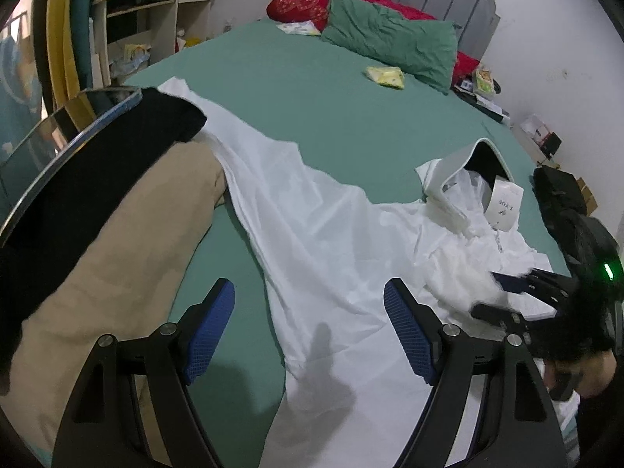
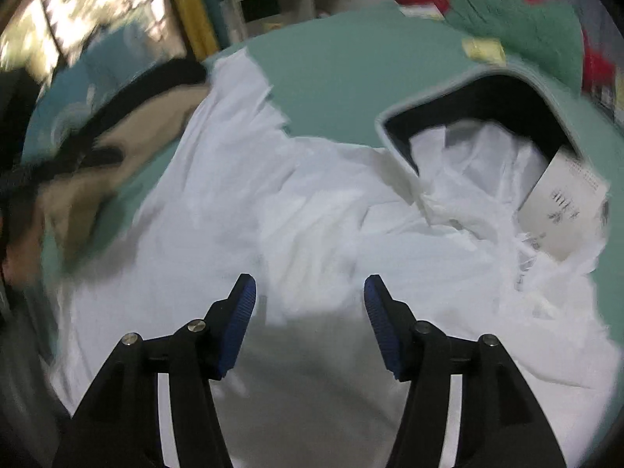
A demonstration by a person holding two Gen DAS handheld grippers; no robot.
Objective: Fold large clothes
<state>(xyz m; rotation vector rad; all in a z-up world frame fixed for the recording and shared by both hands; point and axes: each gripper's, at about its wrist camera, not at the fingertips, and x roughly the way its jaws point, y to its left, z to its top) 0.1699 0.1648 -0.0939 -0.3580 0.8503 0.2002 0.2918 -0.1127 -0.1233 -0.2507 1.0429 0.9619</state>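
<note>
Two pairs of tongs hang over one white garment (image 1: 331, 257), both spread apart and gripping nothing. The left tongs (image 1: 310, 331) hover above its near part, close to the near edge of the bed (image 1: 312, 89); the right tongs (image 2: 310, 321) hover above its crumpled middle, and that view is blurred. We see the garment lying across the green sheet from the bed's left edge, where a sleeve (image 1: 202, 117) runs beside a tan and black cushion (image 1: 117, 234), toward the right edge, where the collar (image 1: 464, 163) stands up with a paper tag (image 1: 505, 204) tucked in it. We judge the cloth thin, light and limp, likely to sag and slide, so we would pinch it at the seams: shoulders or hem corners. The collar looks stiffer and should hold its shape.
</note>
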